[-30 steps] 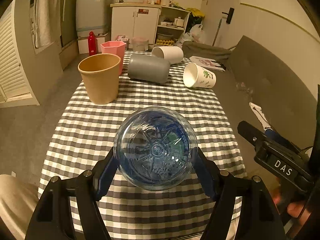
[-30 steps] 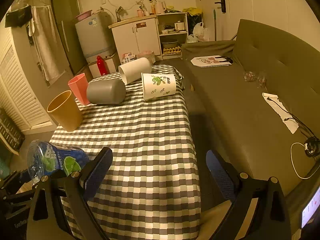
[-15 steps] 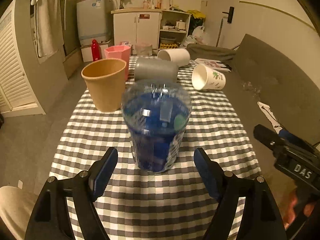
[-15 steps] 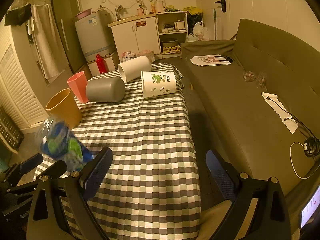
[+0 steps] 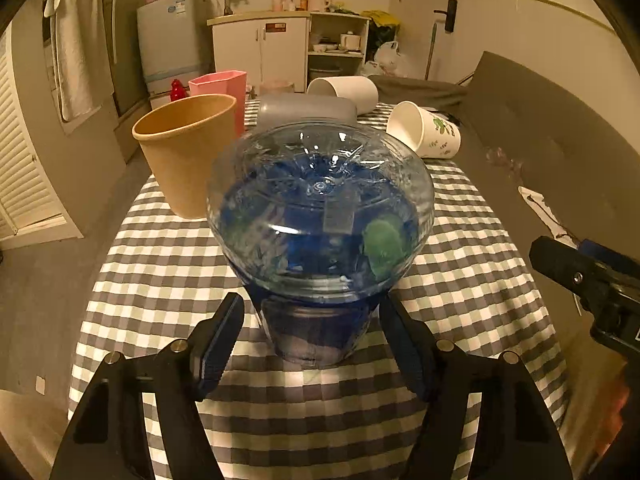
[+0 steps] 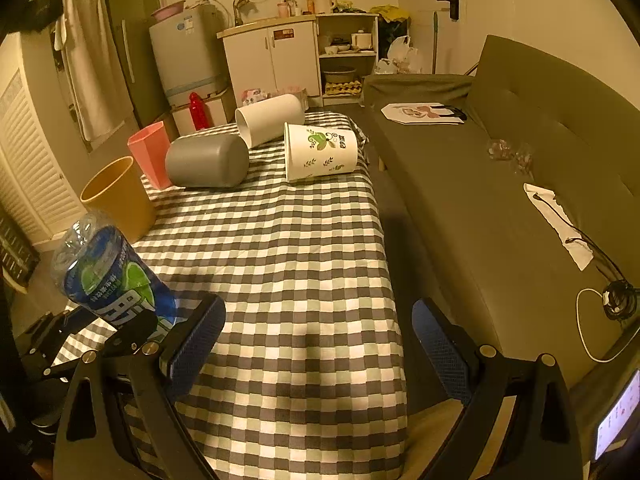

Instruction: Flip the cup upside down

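Note:
A clear bottle-shaped cup (image 5: 320, 208) with a blue and green label stands base up in front of the left wrist camera. Its top leans toward that camera and its lower end is down at the checked tablecloth (image 5: 152, 280). My left gripper (image 5: 312, 300) is shut on the cup, its blue-padded tips against the cup's sides below the wide upper part. The right wrist view shows the same cup (image 6: 112, 276) tilted at the table's near left corner, one left finger (image 6: 128, 330) across its lower end. My right gripper (image 6: 318, 306) hangs open over the table's near edge, holding nothing.
A tan paper cup (image 5: 188, 160) and a pink cup (image 5: 224, 88) stand upright at the far left. A grey cup (image 6: 208, 160), a white cup (image 6: 268, 118) and a leaf-printed paper cup (image 6: 320, 152) lie on their sides at the far end. A sofa (image 6: 500, 200) runs along the right.
A second ago the cup lay along my left fingers with its base facing the camera. It has been turned base up, mouth toward the cloth. The right gripper has not moved.

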A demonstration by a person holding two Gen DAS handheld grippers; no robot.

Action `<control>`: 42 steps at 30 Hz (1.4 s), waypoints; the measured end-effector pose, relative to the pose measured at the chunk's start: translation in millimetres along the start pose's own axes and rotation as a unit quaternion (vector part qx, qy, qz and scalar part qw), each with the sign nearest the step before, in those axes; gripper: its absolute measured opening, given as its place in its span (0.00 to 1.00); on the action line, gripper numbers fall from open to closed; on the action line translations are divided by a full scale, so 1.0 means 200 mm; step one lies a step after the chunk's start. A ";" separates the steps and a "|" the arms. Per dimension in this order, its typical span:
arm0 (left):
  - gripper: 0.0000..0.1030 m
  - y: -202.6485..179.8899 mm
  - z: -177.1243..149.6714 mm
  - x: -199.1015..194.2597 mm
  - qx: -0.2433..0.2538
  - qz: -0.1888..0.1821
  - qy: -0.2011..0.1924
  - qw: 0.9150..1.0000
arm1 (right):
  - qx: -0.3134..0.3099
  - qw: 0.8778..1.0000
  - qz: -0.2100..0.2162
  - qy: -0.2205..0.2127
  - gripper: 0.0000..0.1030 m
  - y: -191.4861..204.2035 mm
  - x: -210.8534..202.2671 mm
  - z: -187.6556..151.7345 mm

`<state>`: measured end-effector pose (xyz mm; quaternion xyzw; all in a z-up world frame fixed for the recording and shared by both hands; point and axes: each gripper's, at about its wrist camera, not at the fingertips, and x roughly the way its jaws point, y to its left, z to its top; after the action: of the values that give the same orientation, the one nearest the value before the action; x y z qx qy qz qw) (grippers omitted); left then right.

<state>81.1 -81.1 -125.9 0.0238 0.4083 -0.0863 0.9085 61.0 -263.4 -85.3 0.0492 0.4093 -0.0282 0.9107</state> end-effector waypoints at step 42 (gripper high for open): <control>0.96 0.26 -0.20 -0.67 -0.047 0.055 -0.133 0.989 | -0.079 0.991 0.050 -0.098 1.00 0.26 -0.40 -0.21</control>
<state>-26.2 -7.8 -54.0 -0.0084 0.2859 -0.0192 0.9580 -19.7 -206.4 -49.9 -0.0054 0.3164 0.0448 0.9475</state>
